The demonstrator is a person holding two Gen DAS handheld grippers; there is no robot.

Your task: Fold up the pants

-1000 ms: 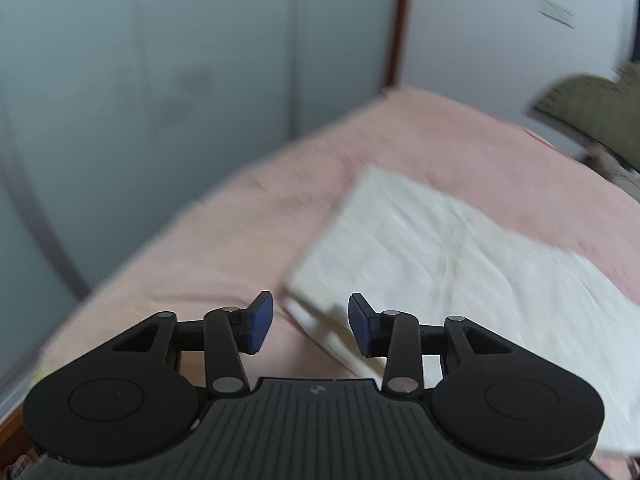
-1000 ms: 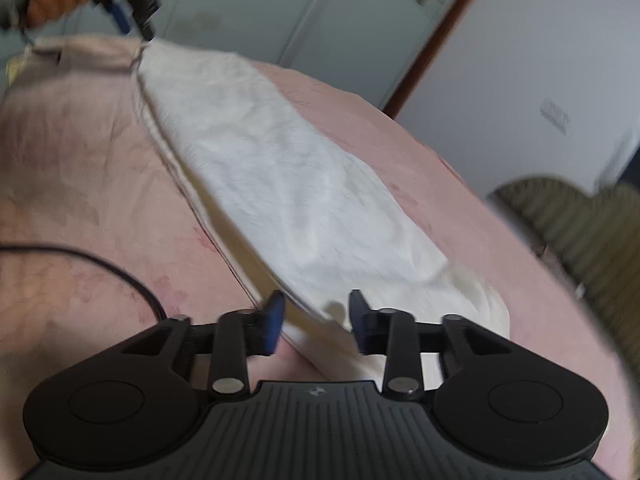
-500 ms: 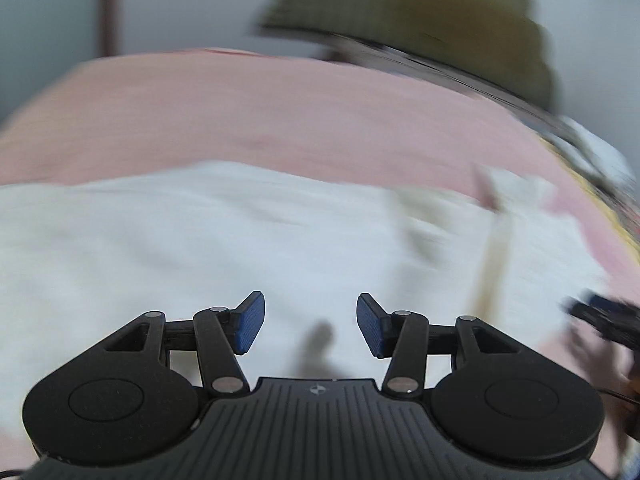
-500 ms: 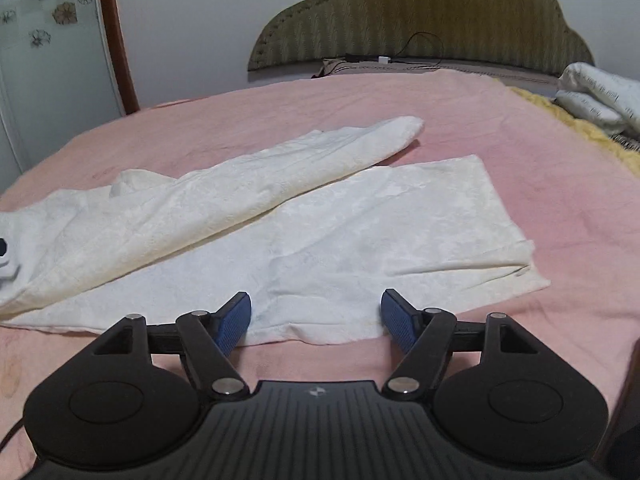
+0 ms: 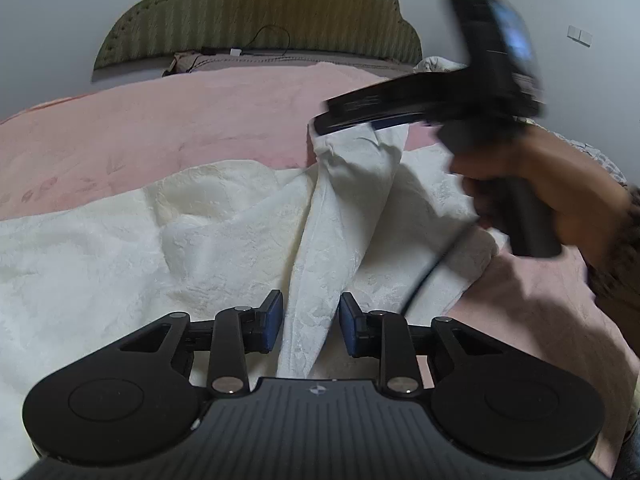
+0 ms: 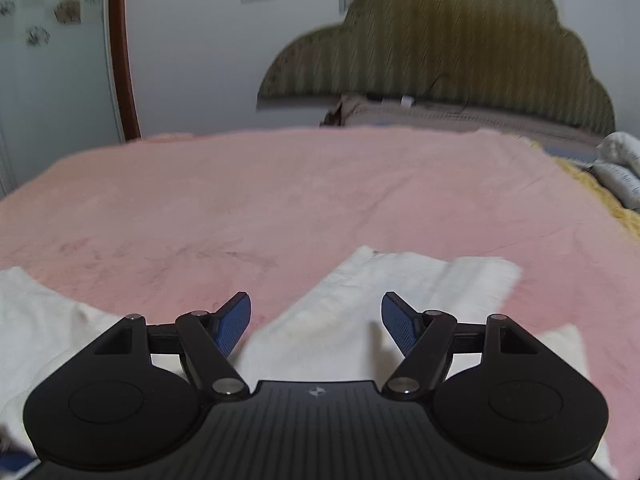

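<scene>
White pants [image 5: 224,236] lie spread on a pink bed cover [image 5: 160,120]. My left gripper [image 5: 310,326] is open, its blue pads either side of a raised ridge of pant fabric [image 5: 320,280], not closed on it. In the left wrist view the right gripper, held by a hand [image 5: 560,200], hangs over the far end of that raised leg; whether it grips the cloth is blurred. In the right wrist view my right gripper [image 6: 316,324] is wide open just above the leg ends [image 6: 400,284].
A green padded headboard [image 5: 256,12] and a pillow [image 5: 280,62] stand at the bed's far end. A folded white quilt [image 6: 620,168] and a yellow blanket edge [image 6: 592,196] lie at the right. A door frame [image 6: 120,52] stands far left.
Both views have swung round. The left gripper now straddles a lifted ridge of pant leg. The right gripper has moved close over the leg ends and stays wide open.
</scene>
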